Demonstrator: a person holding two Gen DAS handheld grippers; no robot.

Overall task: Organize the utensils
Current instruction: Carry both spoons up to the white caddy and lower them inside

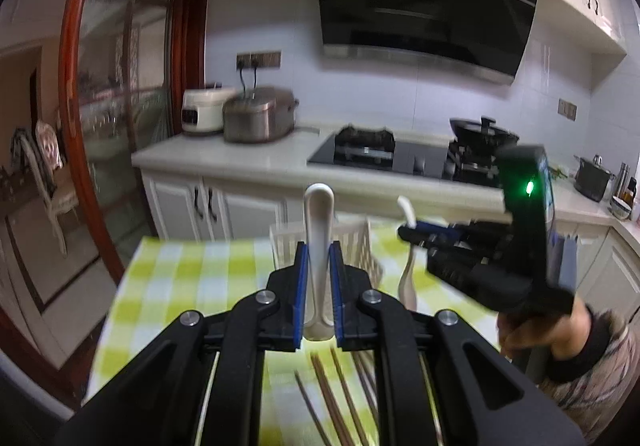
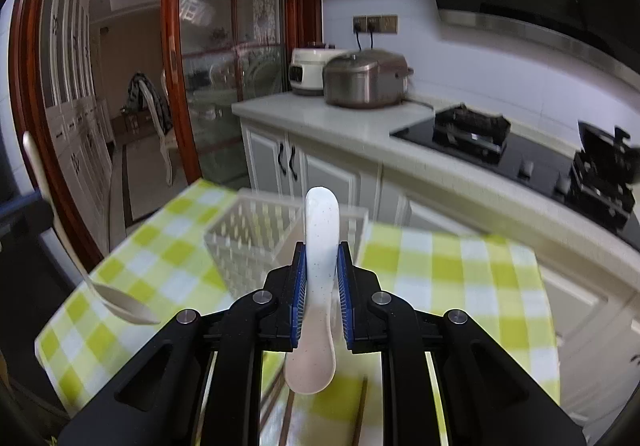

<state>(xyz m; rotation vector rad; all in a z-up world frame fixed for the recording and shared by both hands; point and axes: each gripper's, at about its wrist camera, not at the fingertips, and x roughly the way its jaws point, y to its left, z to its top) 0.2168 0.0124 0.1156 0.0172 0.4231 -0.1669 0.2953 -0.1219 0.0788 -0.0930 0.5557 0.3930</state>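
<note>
My left gripper (image 1: 319, 246) is shut on a white spoon (image 1: 319, 230), held handle-up above the checked table. My right gripper (image 2: 322, 250) is shut on a second white spoon (image 2: 320, 278), also handle-up with its bowl hanging below the jaws. A white slotted utensil basket (image 1: 360, 242) stands on the table just beyond both grippers; it shows in the right wrist view (image 2: 248, 242) too. The right gripper and its spoon (image 1: 408, 274) appear at right in the left wrist view. The left gripper's spoon (image 2: 120, 306) shows at far left in the right wrist view. Several brown chopsticks (image 1: 336, 394) lie on the cloth below.
The table has a green and white checked cloth (image 1: 180, 278). Behind it runs a kitchen counter (image 1: 248, 158) with two rice cookers (image 1: 256, 118), a gas hob (image 1: 364, 150) and a black pot (image 1: 484, 134). A sliding glass door (image 2: 224, 86) is at left.
</note>
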